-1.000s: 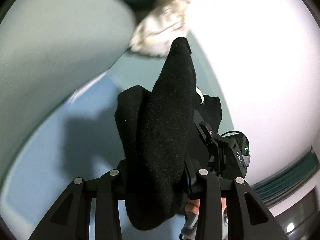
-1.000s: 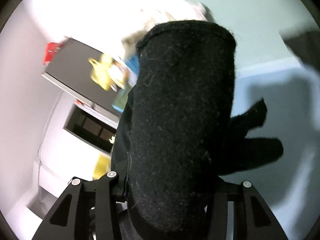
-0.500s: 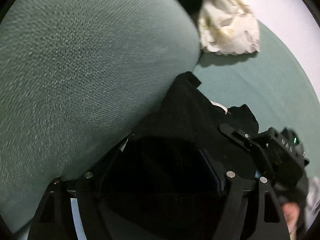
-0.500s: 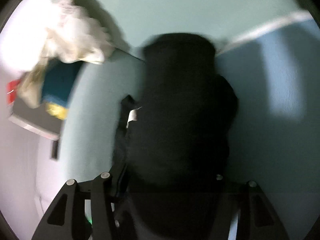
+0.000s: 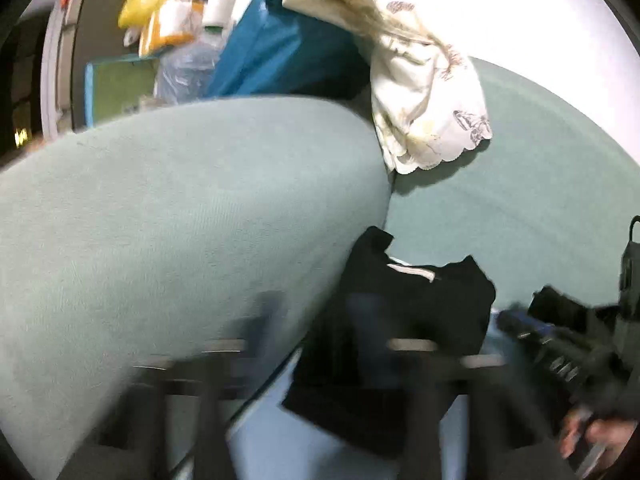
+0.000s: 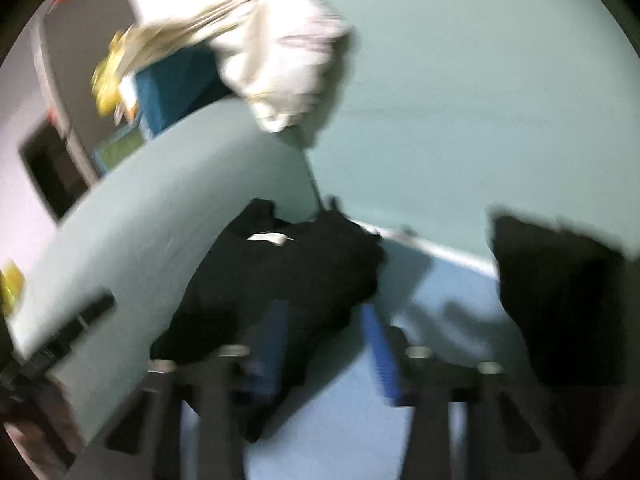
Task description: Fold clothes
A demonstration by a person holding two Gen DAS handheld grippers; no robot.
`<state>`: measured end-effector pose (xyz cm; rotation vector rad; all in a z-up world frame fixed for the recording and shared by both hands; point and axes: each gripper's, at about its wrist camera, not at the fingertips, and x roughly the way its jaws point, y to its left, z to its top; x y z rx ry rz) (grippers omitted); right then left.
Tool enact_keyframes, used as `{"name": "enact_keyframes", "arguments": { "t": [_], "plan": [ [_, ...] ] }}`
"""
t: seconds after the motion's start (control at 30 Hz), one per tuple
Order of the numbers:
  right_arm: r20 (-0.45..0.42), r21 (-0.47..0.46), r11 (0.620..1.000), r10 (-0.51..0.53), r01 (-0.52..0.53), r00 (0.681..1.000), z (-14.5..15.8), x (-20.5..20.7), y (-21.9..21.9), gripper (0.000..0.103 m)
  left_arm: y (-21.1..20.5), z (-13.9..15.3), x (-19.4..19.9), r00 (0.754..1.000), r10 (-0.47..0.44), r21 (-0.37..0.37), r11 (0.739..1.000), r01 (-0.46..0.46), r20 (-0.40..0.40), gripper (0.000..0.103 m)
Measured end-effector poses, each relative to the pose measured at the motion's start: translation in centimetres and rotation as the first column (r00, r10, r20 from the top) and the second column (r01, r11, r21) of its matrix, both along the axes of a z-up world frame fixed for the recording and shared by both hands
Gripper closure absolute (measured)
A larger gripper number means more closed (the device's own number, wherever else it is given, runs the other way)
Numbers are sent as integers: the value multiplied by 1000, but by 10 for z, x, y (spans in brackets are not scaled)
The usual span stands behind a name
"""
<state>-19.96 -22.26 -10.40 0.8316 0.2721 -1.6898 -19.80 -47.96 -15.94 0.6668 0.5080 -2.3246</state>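
Black garment (image 6: pixel 280 280): lies folded in the sofa (image 5: pixel 180 220) corner, against the armrest.
Left gripper (image 5: pixel 320 360): fingers closing, blurred; no grip discernible.
Right gripper (image 6: pixel 324 336): fingers closing, garment's edge between them.
Cream cloth (image 5: pixel 424 92): draped over the armrest's far end.

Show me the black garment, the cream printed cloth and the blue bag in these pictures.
black garment (image 5: pixel 416 312): left wrist view, on its middle, below the white label.
cream printed cloth (image 5: pixel 432 120): left wrist view, on its hanging lower half.
blue bag (image 5: pixel 276 52): left wrist view, on its front face.

Left gripper (image 5: pixel 320 344) jaws closing, right gripper (image 6: pixel 324 344) jaws closing, both angled downward
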Motion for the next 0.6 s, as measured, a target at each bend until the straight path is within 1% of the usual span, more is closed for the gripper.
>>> {"name": "enact_keyframes", "arguments": {
  "t": [0.03, 0.07, 0.13, 0.2, 0.23, 0.33, 0.43, 0.47, 0.5, 0.57, 0.6],
  "plan": [
    [-17, 11, 999, 31, -31, 999, 1, 10, -19, 82, -6, -12, -7, 1000, -31, 50, 998, 30, 6, 97],
    [-24, 22, 998, 54, -53, 998, 2, 11, -39, 83, -12, -25, -14, 998, -62, 97, 993, 60, 12, 98],
    [-54, 65, 995, 82, -78, 995, -1, 13, -72, 83, -10, -63, -23, 990, -128, 141, 983, 118, 65, 98],
    [-109, 134, 989, 82, -67, 991, -13, 5, -111, 83, -11, -72, -37, 987, -107, 89, 991, 97, 123, 98],
    [-128, 169, 985, 64, -42, 990, -23, -4, -134, 84, -11, -77, -44, 984, -98, 65, 994, 89, 148, 98],
    [-96, 208, 977, -30, 49, 995, -55, -42, -181, 84, -9, -74, -38, 984, -132, 62, 990, 125, 122, 98],
    [-25, 225, 970, -93, 96, 995, -59, -85, -216, 82, -9, -75, -34, 983, -142, 69, 988, 135, 119, 98],
    [2, 220, 971, -101, 98, 995, -58, -97, -222, 80, -8, -74, -33, 982, -143, 71, 988, 135, 120, 98],
    [31, 211, 973, -105, 96, 994, -55, -108, -225, 73, -7, -72, -31, 983, -144, 74, 988, 136, 116, 98],
    [78, 144, 986, -100, 88, 992, -43, -132, -220, 63, -4, -69, -28, 982, -143, 67, 989, 135, 123, 98],
    [79, 110, 990, -99, 90, 992, -37, -140, -214, 61, -2, -68, -27, 982, -139, 61, 989, 132, 128, 98]
  ]
}}
